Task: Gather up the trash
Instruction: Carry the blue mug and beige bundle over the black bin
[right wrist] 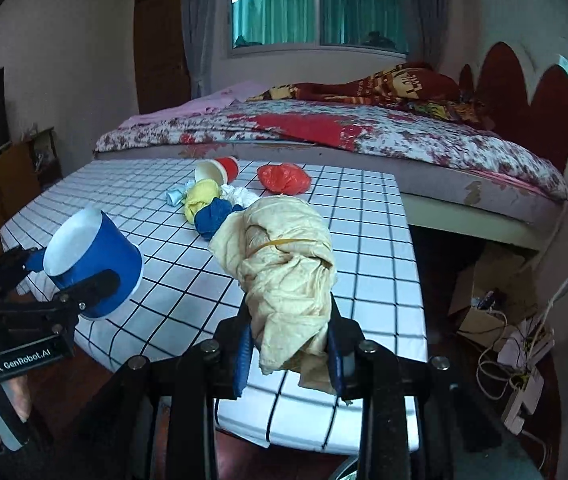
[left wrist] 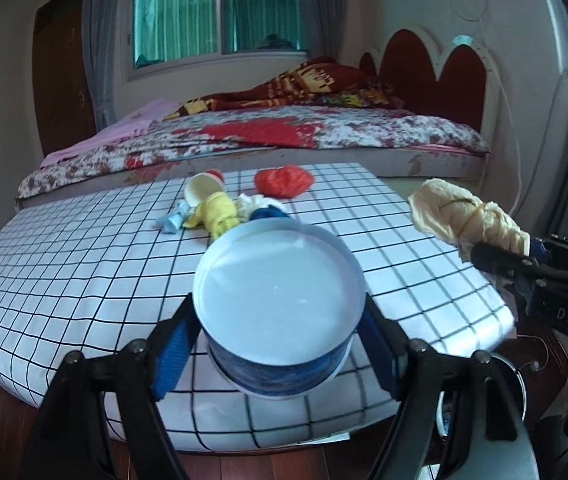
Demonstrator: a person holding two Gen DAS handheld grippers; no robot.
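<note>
My left gripper (left wrist: 279,332) is shut on a blue paper cup (left wrist: 279,300) with a white inside, held above the near edge of the checked table (left wrist: 63,264); it also shows in the right wrist view (right wrist: 91,256). My right gripper (right wrist: 290,354) is shut on a cream cloth bundle (right wrist: 284,264) tied with a rubber band, also seen in the left wrist view (left wrist: 460,212). On the table lie a red plastic wad (right wrist: 284,178), a red paper cup (right wrist: 217,170), a yellow wad (right wrist: 201,198), a blue wad (right wrist: 215,216), a white wad (right wrist: 241,197) and a light blue scrap (right wrist: 175,195).
A bed (right wrist: 364,132) with a floral cover stands right behind the table. Cables and a power strip (right wrist: 524,384) lie on the floor at right. A grey round bin rim (left wrist: 520,384) shows below the table's near right corner.
</note>
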